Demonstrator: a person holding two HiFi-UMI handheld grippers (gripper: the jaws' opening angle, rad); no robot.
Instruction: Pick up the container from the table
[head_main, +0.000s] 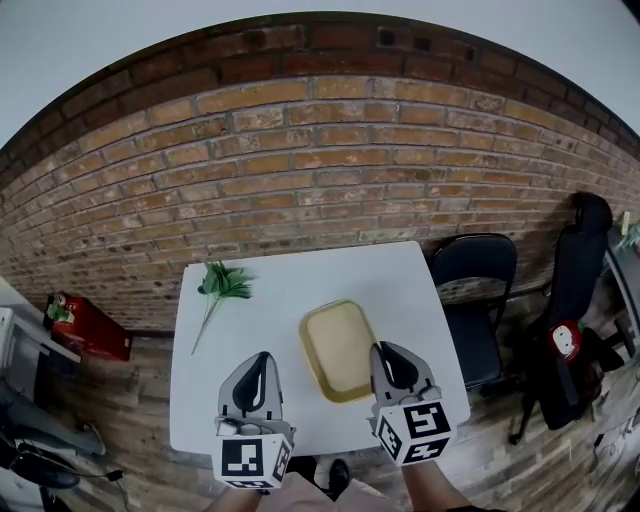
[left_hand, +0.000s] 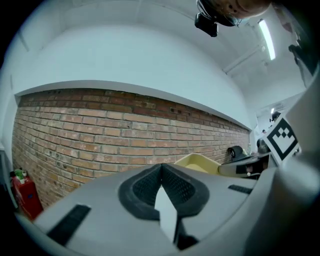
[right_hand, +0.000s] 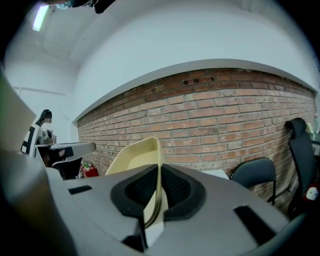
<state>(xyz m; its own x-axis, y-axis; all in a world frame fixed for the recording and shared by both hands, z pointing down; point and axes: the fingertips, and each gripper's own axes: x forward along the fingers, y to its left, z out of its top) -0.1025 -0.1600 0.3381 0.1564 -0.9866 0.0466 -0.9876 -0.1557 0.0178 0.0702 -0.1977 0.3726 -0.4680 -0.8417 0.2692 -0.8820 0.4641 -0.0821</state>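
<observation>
A shallow pale-yellow container hangs tilted above the white table, right of the table's middle. My right gripper is shut on its right rim. In the right gripper view the thin rim runs between the two black pads, and the container stands up ahead of them. My left gripper is to the container's left and apart from it. Its pads meet with nothing between them. The container shows to its right in the left gripper view.
A green plant sprig lies on the table's far left corner. A black folding chair stands at the table's right, with a black bag stand further right. A red box sits on the floor at left. The brick wall is behind.
</observation>
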